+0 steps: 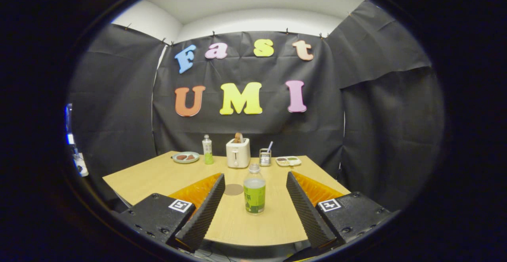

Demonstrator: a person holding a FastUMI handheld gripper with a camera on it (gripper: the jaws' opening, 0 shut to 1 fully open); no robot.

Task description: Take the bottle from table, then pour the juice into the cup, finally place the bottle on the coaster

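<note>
Bottle (254,190) stands upright on the wooden table (158,178), just ahead of the gripper (255,202), whose fingers are spread wide and touch nothing. It looks like thin clear plastic, part full, so probably light but squashy, and the smooth label wrap could be slippery; I'd grab it mid-body on the green label. Label writing is too small to read. The brown coaster (233,189) lies just beside it, and I can't pick out the cup for sure.
</note>
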